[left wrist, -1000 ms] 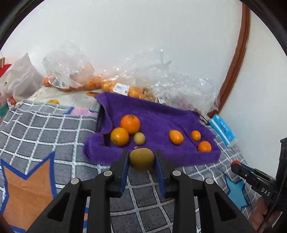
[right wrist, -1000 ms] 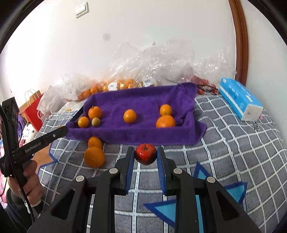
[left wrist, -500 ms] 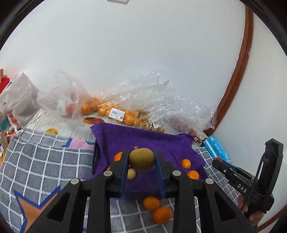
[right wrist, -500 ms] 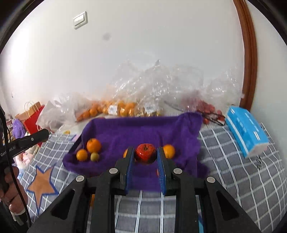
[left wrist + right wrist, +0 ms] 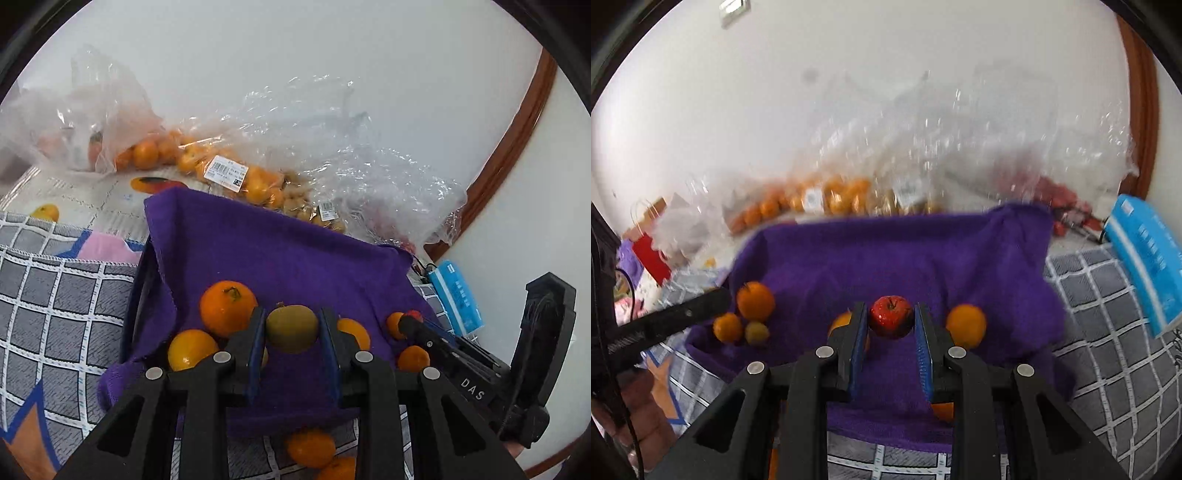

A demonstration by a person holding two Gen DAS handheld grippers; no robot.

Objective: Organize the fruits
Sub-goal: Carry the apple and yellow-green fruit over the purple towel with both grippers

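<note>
Your left claw (image 5: 291,338) grips a kiwi (image 5: 291,328) between its blue pads, held in the air over the near half of the purple towel (image 5: 280,254). The kiwi is a smooth olive-brown oval, its long axis running across from pad to pad, its small stem nub at the upper left. Just below it the towel's near edge drops onto the grey checked cloth (image 5: 62,295), where two oranges (image 5: 312,446) lie off the towel.

Your right claw (image 5: 891,332) is clamped on a red apple (image 5: 890,316), shiny and speckled, stem up, above the towel's middle.

On the towel to your left, a big orange (image 5: 227,308) and a smaller one (image 5: 192,349) sit close by the left claw's left finger. To the right, small oranges (image 5: 413,357) lie beside the right claw's tip. Between the two groups, and behind them, the towel is bare up to its raised back edge.

Past that edge lie clear bags of fruit (image 5: 236,177) against the white wall. A blue packet (image 5: 1145,258) rests on the cloth, right of the towel.
</note>
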